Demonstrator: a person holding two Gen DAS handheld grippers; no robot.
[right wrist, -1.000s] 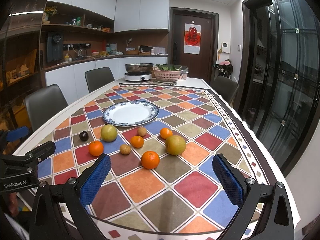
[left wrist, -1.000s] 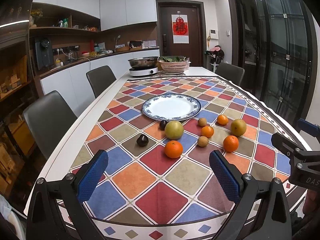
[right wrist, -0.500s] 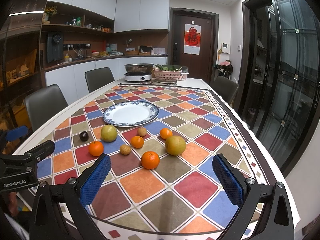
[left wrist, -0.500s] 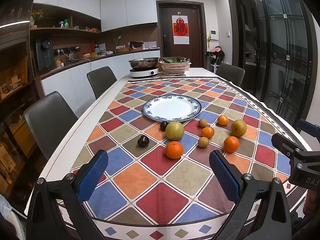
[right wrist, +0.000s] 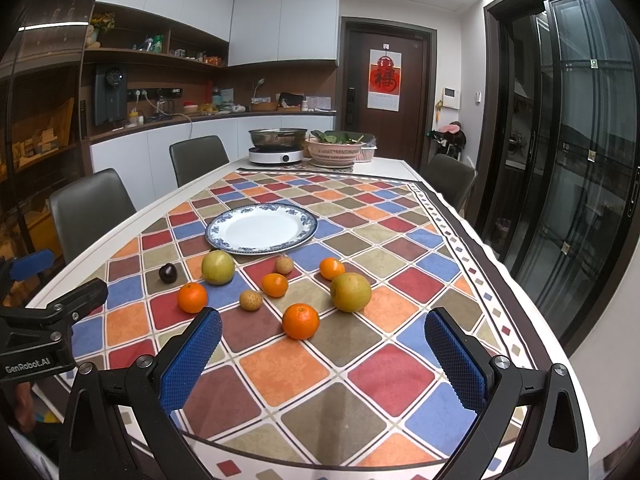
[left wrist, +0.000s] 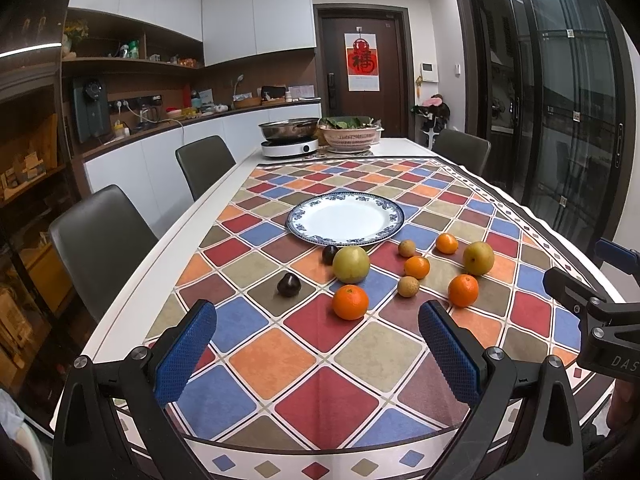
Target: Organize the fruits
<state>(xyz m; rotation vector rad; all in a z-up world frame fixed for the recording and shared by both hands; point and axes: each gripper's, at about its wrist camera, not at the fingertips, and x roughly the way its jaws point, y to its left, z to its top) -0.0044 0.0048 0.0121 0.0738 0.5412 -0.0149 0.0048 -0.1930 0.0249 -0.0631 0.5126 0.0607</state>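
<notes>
Vs 1 s ago: left view shifted slightly; fruit unmoved. Left gripper [left wrist: 316,348] and right gripper [right wrist: 322,354] both spread wide, empty, textured blue pads. Glossy oranges [right wrist: 301,321], yellow-green round pears [right wrist: 350,291], dark plums [left wrist: 289,284] loose on checkered tablecloth [right wrist: 280,364], just before blue-rimmed white ceramic plate [right wrist: 262,229]. Second plum partly hidden behind pear.

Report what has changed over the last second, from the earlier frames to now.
Almost nothing. The left gripper has eased slightly toward the fruit; the right gripper held still. Both stay open and empty. Nothing was grasped or released. The plate remains bare, and the fruit, including the nearest orange, lies unmoved.
</notes>
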